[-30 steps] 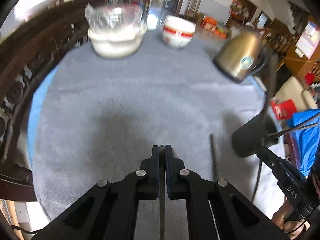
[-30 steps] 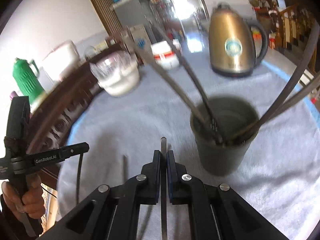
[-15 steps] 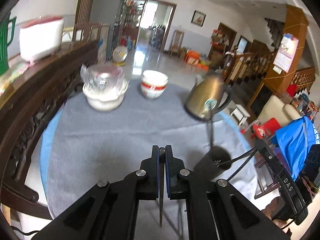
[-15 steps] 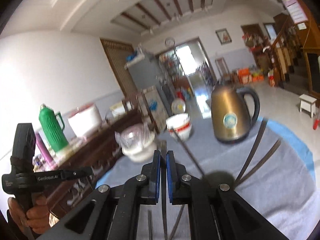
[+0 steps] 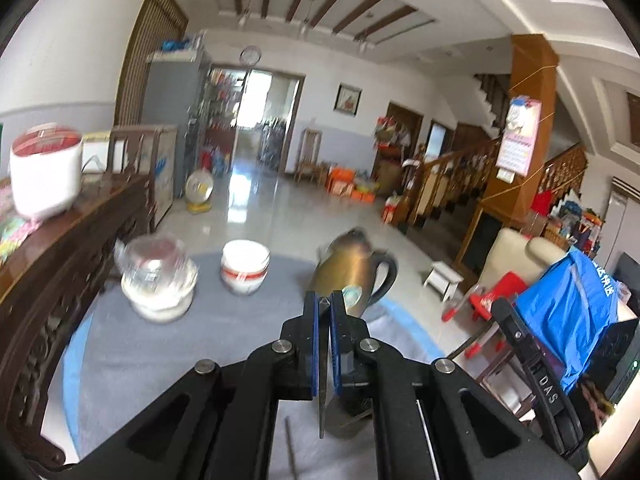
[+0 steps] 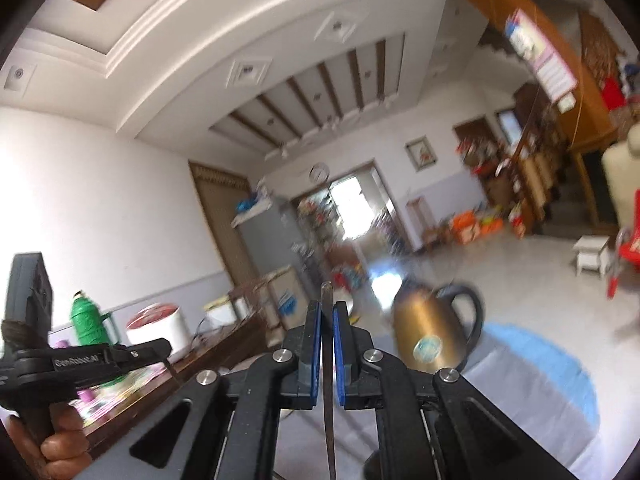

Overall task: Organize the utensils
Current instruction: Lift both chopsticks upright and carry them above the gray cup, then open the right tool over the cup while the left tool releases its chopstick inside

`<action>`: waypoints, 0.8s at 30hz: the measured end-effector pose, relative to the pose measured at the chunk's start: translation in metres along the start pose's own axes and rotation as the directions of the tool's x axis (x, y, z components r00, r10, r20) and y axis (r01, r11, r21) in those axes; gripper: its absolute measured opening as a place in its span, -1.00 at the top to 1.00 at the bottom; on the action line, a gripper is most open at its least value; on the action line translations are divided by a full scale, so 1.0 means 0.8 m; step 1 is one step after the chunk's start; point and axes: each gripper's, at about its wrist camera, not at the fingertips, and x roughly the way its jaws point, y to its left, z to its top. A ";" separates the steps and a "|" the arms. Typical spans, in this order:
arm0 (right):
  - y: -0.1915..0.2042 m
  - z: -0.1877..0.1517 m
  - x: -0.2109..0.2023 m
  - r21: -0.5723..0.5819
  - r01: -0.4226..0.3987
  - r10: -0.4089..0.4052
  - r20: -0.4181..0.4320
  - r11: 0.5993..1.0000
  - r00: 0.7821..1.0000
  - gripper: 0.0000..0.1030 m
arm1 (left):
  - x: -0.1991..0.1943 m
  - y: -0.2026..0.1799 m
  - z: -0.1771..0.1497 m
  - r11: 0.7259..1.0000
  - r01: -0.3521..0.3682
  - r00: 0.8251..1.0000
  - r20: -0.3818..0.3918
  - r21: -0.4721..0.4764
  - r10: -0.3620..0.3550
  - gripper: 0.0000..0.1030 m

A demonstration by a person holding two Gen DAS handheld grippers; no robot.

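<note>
Both grippers are clamped tight right now — the left gripper [image 5: 324, 308] has its blue-padded fingers [image 5: 315, 344] pinched on a thin metal utensil [image 5: 322, 400] that runs back between them, tip pointing just left of the gold kettle [image 5: 352, 272] and angled a bit downward toward it. The right gripper [image 6: 326, 316] is doing the same thing, pads squeezed on its own thin utensil [image 6: 329, 408], aimed pretty much level and left of the kettle. In the right wrist view you can also see the person's left hand [image 6: 60, 452] far left of the kettle — fingers wrapped around the black handle of the left gripper.
</note>
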 end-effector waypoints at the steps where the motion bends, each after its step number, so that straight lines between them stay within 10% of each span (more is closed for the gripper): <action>1: 0.001 0.006 -0.004 -0.011 0.015 -0.015 0.026 1.000 1.000 0.88 | -0.001 -0.008 0.005 1.000 0.006 1.000 0.024 0.007 -0.006 0.89; 13: 0.000 -0.008 0.015 -0.104 0.139 -0.134 0.056 0.985 0.989 0.88 | 0.052 -0.058 -0.009 1.000 0.027 0.993 0.117 0.014 -0.028 0.89; 24: -0.041 -0.042 0.039 -0.033 0.140 -0.143 -0.131 0.990 0.981 0.87 | 0.106 -0.044 -0.062 1.000 -0.004 0.998 -0.068 -0.018 0.003 0.89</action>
